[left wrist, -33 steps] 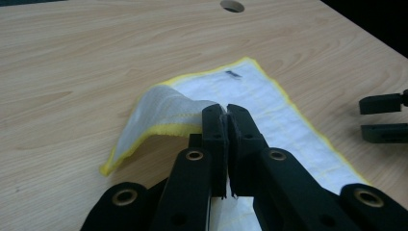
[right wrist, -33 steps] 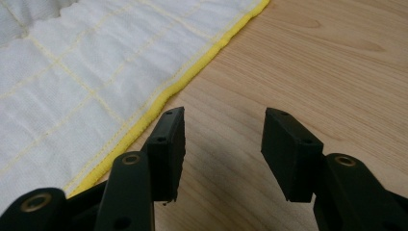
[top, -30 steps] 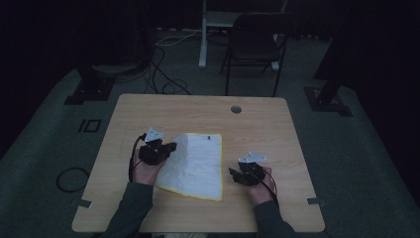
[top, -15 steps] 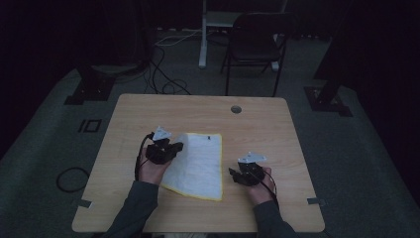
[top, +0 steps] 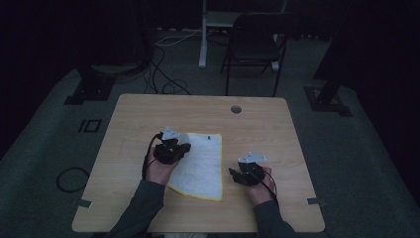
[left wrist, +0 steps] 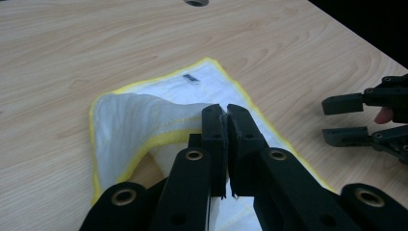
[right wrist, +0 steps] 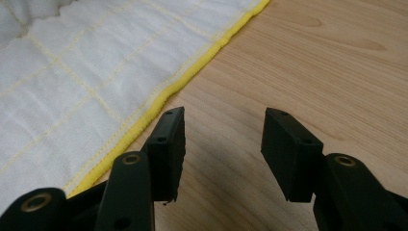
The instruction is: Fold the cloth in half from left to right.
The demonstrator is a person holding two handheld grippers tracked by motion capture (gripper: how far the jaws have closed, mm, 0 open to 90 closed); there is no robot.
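With the white yellow-edged cloth (top: 198,163) lying mid-table (top: 148,114), its left edge pinched tight in the closed left gripper (left wrist: 224,118), the fold is best carried low across towards the half-open, empty right gripper (right wrist: 223,139), so that hems are matched

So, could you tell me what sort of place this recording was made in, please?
Probably a dim lab or studio set up for recording: a lone wooden table on grey carpet, black stand bases either side, loose floor cables and a folding chair behind.
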